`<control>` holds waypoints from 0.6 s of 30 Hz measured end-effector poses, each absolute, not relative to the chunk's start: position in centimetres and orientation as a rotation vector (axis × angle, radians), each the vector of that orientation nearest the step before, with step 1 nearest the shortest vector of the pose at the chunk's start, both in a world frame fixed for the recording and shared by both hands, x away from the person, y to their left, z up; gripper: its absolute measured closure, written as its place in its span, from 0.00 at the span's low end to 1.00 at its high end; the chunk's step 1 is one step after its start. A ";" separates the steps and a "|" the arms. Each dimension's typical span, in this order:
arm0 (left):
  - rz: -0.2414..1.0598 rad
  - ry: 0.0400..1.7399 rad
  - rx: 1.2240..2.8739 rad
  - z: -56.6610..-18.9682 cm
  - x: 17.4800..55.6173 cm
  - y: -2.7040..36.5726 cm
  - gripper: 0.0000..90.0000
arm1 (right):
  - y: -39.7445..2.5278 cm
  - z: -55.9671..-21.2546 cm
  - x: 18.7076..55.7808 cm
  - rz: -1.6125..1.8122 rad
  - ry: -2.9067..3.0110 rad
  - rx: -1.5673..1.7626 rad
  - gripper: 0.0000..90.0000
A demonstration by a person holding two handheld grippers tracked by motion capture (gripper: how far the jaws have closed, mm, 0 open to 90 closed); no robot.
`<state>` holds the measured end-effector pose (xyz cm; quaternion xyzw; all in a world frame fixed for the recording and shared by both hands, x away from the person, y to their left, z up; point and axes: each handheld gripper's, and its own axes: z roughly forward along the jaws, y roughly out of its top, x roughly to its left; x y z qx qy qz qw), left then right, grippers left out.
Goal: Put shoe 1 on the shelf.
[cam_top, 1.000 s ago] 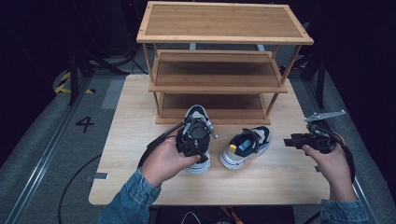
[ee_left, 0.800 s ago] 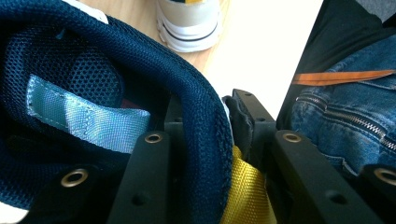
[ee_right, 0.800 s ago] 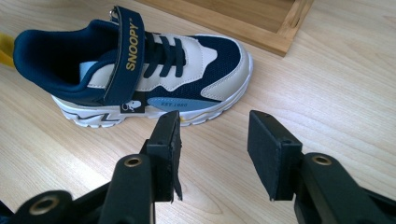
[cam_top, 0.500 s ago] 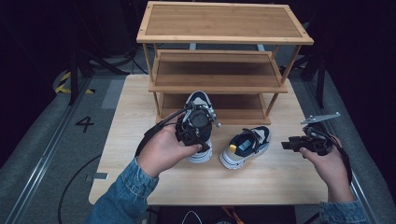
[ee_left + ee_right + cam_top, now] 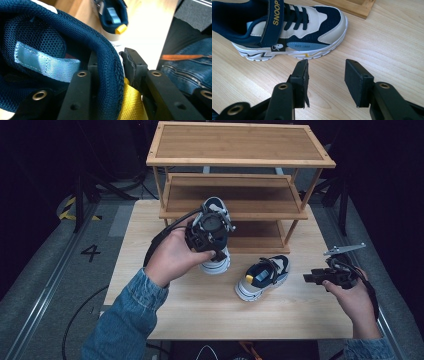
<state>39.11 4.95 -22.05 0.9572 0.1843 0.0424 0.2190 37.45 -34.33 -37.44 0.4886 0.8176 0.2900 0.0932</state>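
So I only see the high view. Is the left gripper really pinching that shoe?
Observer: Yes. The left gripper has its jaws shut on the lifted shoe, at its padded navy heel collar.
Operator: What's behind the pinch?
Observer: A yellow heel loop.
Operator: And the right gripper?
Observer: The right gripper is open, empty, near the other shoe on the table.
Operator: Any words on it?
Observer: Its strap says SNOOP.

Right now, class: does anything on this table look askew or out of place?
Yes: the left hand-held gripper holds one sneaker by its heel collar, tilted toe-up toward the shoe rack; the other sneaker lies angled on the table.
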 end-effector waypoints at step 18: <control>0.233 0.461 2.648 -20.8 45.8 4.5 0.78 | -35.1 -37.4 36.6 0.855 2.411 1.469 0.61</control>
